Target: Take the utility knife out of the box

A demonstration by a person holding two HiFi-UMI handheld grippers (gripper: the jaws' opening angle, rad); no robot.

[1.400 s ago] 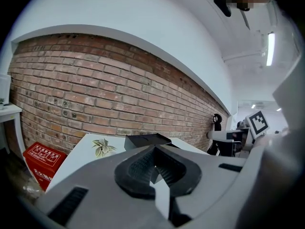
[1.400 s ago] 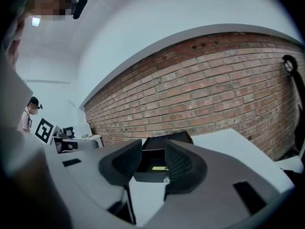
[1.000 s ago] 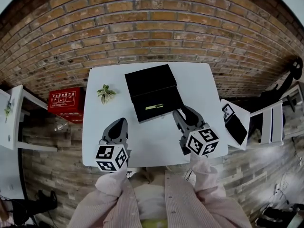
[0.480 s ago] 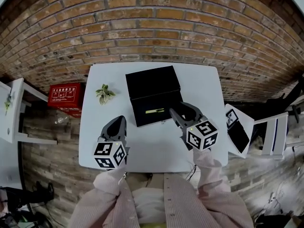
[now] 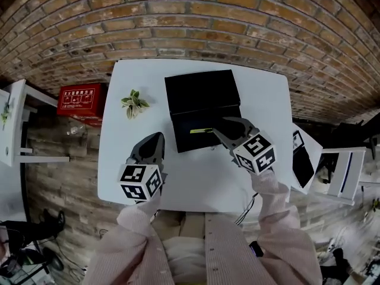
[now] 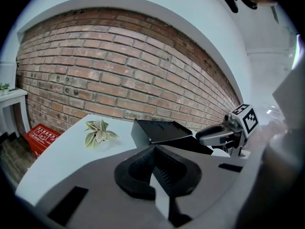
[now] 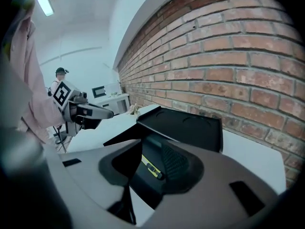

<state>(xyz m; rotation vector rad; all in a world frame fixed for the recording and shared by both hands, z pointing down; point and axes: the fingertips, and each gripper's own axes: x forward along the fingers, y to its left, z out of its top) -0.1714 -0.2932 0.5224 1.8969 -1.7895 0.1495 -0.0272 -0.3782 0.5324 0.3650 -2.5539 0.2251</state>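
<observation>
Likely risk: the utility knife (image 5: 201, 130) lies flat in the open box (image 5: 185, 140), so a shallow pinch may skid it or drag the box along. Right gripper (image 5: 222, 126) hovers at the box edge, jaws spread wide, empty, knife lined up between them. Left gripper (image 6: 153, 149) is pressed together, holding nothing.

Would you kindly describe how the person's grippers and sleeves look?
Both the left gripper and right gripper are grey, tapering to dark ribbed pads. Each carries a white cube printed with black square markers. The sleeves are pale pink with fine stripes.
</observation>
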